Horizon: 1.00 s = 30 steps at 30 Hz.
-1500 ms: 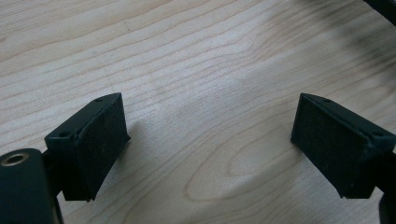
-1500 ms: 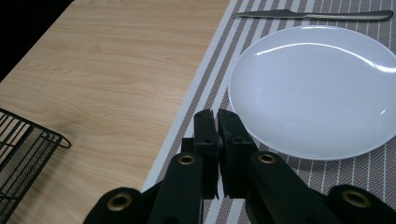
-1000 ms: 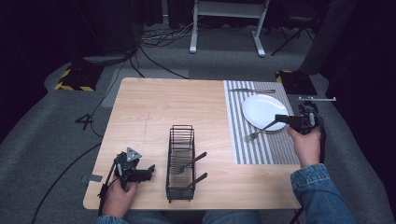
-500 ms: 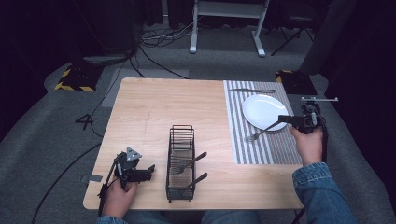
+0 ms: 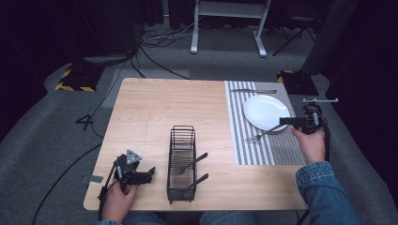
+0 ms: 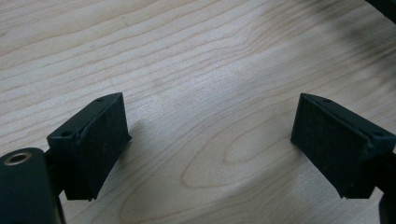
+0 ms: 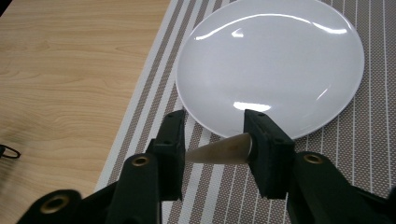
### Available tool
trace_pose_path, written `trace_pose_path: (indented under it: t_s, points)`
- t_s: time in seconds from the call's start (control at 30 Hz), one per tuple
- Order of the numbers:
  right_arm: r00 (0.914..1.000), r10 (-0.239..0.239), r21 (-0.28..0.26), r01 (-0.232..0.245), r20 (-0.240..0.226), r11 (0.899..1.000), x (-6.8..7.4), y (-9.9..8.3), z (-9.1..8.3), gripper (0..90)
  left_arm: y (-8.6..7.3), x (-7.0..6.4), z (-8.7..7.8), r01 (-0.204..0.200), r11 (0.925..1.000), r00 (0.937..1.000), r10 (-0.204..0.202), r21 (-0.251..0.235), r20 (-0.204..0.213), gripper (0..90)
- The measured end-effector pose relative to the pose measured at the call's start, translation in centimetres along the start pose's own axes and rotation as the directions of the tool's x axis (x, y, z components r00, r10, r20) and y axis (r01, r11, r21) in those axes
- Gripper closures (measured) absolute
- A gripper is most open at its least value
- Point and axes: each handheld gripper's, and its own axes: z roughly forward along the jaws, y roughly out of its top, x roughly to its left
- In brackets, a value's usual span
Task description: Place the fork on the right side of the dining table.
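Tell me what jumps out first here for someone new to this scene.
The white plate on the striped placemat at the table's right side draws the eye, with the right gripper shut on a fork handle just beside its rim. Next comes the black wire rack near the front edge, with two utensils poking out. The left gripper sits open over bare wood at the front left.

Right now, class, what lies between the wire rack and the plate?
In the high view, between the rack and the plate: bare table, striped mat and the fork.
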Motion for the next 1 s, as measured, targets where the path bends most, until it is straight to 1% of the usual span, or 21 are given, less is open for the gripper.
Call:
trace_pose_path:
  t_s: [0.07,0.23,0.33,0.37,0.43,0.47,0.67,0.8,0.9,1.0]
  points:
    - [0.9999,0.001,0.016,-0.001,0.016,1.0,-0.3,-0.1,0.2,55.9,0.0,0.0,0.0,0.001,1.0,1.0,-0.001,-0.001,0.0,11.1]
    - [0.9995,0.002,0.024,-0.002,0.032,1.0,-0.9,-0.7,0.5,54.3,0.0,0.0,0.0,0.001,1.0,1.0,-0.001,0.0,0.0,11.0]
    - [0.999,0.017,0.038,-0.019,0.041,0.999,-1.6,-1.1,0.8,53.9,0.0,0.0,0.0,0.001,1.0,1.0,-0.001,0.0,0.0,11.0]
    - [0.999,0.017,0.038,-0.019,0.041,0.999,-1.6,-1.1,0.8,53.9,0.0,0.0,0.0,0.001,1.0,1.0,-0.001,0.0,0.0,11.0]
    - [0.9983,0.027,0.055,-0.03,0.051,0.998,-2.1,-1.5,1.2,54.0,0.0,0.0,0.0,0.001,1.0,1.0,-0.001,0.0,0.0,11.0]
    - [0.9983,0.027,0.055,-0.03,0.051,0.998,-2.1,-1.5,1.2,54.0,0.0,0.0,0.0,0.001,1.0,1.0,-0.001,0.0,0.0,11.0]
    - [0.9962,0.058,0.073,-0.062,0.065,0.995,-3.1,-2.3,1.8,52.8,0.0,0.0,0.0,0.001,1.0,1.0,-0.001,0.0,0.0,11.1]
    - [0.9964,0.051,0.078,-0.056,0.068,0.995,-3.3,-2.5,2.0,51.9,0.0,0.0,0.0,0.001,1.0,1.0,-0.001,0.0,0.0,11.0]
    - [0.9965,0.029,0.081,-0.035,0.079,0.996,-3.3,-2.6,2.3,51.0,0.0,0.0,0.0,0.001,1.0,1.0,-0.001,0.0,0.0,11.1]
    - [0.9957,0.034,0.089,-0.042,0.087,0.995,-3.7,-2.8,2.4,50.8,0.0,0.0,0.0,0.001,1.0,1.0,-0.001,0.0,0.0,11.1]
